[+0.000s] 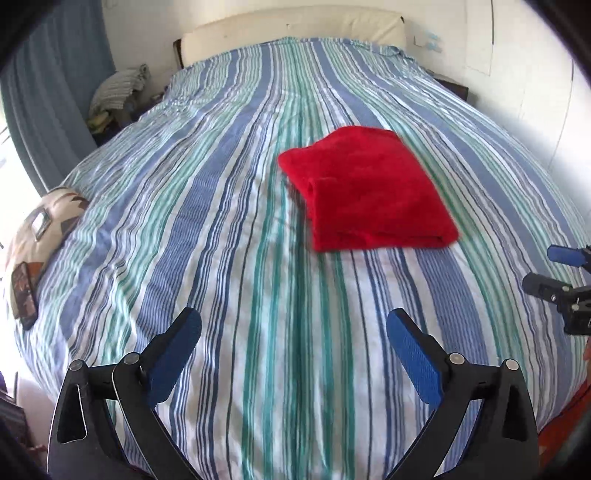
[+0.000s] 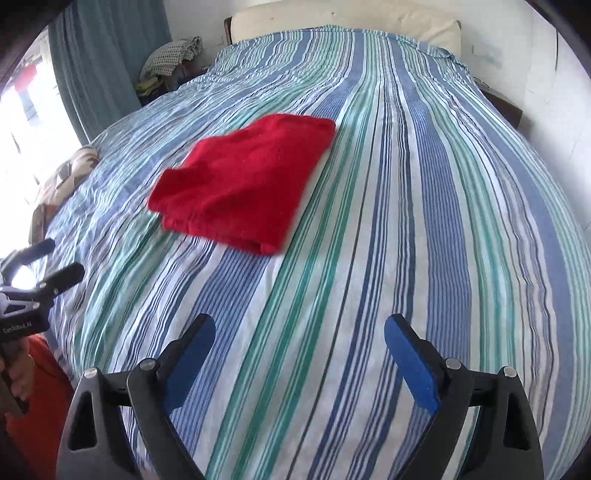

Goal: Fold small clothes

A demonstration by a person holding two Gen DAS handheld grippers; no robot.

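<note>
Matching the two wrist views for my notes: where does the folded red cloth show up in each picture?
Left wrist view: the red cloth lies right of centre, in the upper half, on the striped bedspread.
Right wrist view: the red cloth lies left of centre, in the upper half, on the same bedspread.
Shared landmark: the cream headboard at the far end of the bed.
</note>
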